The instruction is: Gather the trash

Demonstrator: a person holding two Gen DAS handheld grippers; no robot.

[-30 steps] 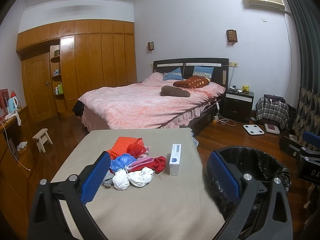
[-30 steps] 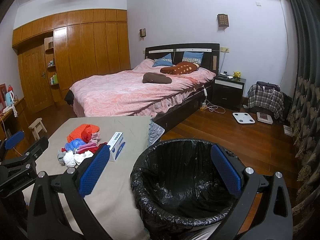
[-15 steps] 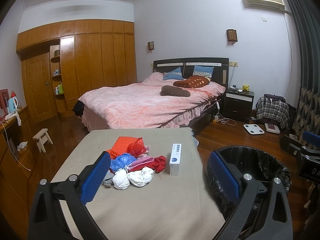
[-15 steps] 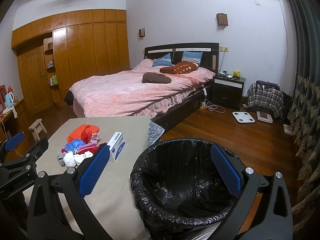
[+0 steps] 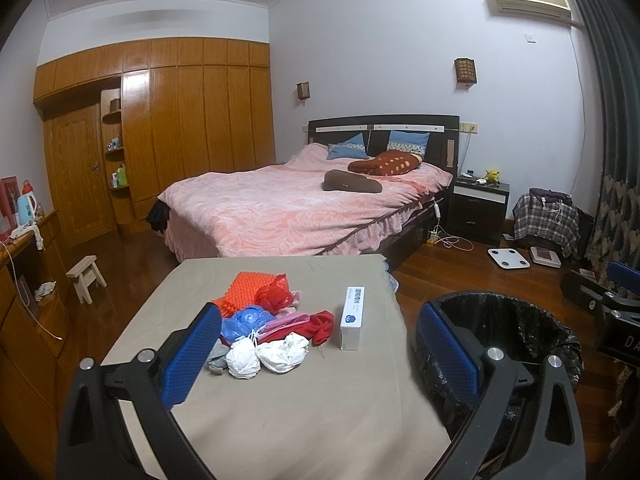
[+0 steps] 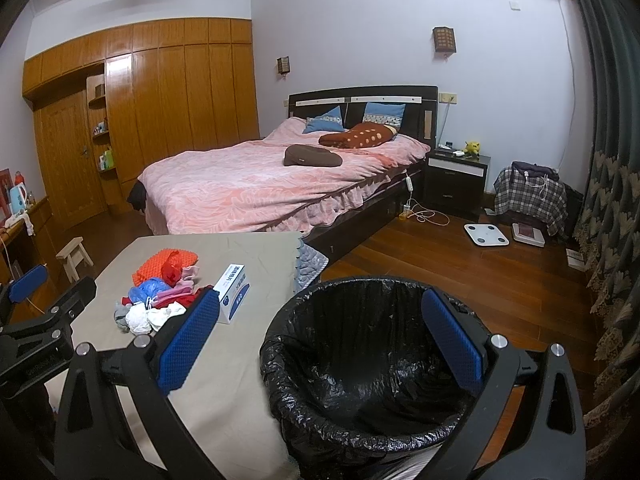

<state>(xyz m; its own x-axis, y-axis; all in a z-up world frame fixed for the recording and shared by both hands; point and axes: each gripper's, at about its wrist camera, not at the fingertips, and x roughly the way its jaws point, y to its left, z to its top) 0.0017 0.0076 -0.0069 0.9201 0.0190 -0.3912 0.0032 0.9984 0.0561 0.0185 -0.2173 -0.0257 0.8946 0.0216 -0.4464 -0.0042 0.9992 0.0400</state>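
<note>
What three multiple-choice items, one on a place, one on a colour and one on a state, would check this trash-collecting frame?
1. Where does the white box lie?
A. inside the bin
B. on the table, right of the trash pile
C. on the bed

2. What colour is the liner of the trash bin?
A. black
B. white
C. green

3. How do both grippers stand?
A. both shut on trash
B. left shut, right open
C. both open, holding nothing

Key:
1 B, the box rests on the beige table just right of the trash pile.
2 A, the bag over the bin's rim is glossy black.
3 C, the left gripper and the right gripper each show blue pads set wide apart with nothing between them.
</note>
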